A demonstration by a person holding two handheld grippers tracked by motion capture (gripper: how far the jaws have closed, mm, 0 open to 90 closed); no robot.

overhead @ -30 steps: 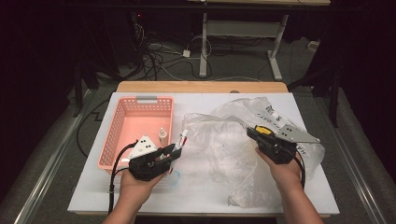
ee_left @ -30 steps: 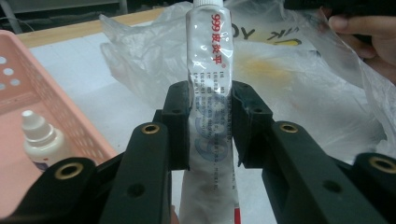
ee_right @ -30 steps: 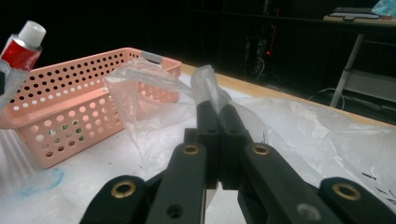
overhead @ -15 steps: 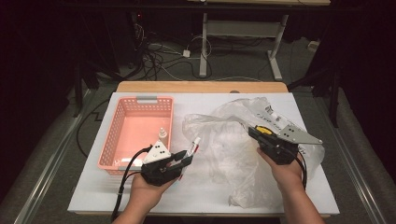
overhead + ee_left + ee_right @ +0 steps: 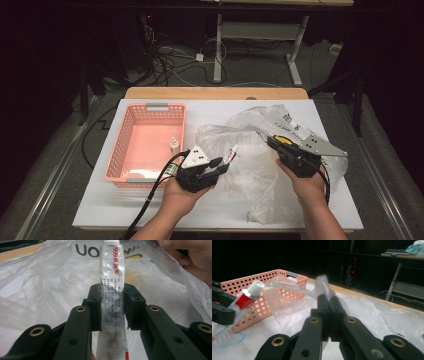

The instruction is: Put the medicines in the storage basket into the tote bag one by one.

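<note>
Black pads of the left gripper (image 5: 113,307) are clamping the flat body of a white ointment tube (image 5: 112,282), its capped end projecting beyond the fingertips toward the clear plastic bag (image 5: 45,290). The right gripper (image 5: 329,302) is clenching a fold of that bag's rim between fully closed jaws, lifting the film clear of the white table (image 5: 150,210). Between the two sets of fingertips the bag mouth is gaping, leaving open room just ahead of the tube cap. Beyond the left fingertips, to their side, a pink basket (image 5: 131,125) is sitting with a small bottle (image 5: 174,145) inside, near its right wall.
</note>
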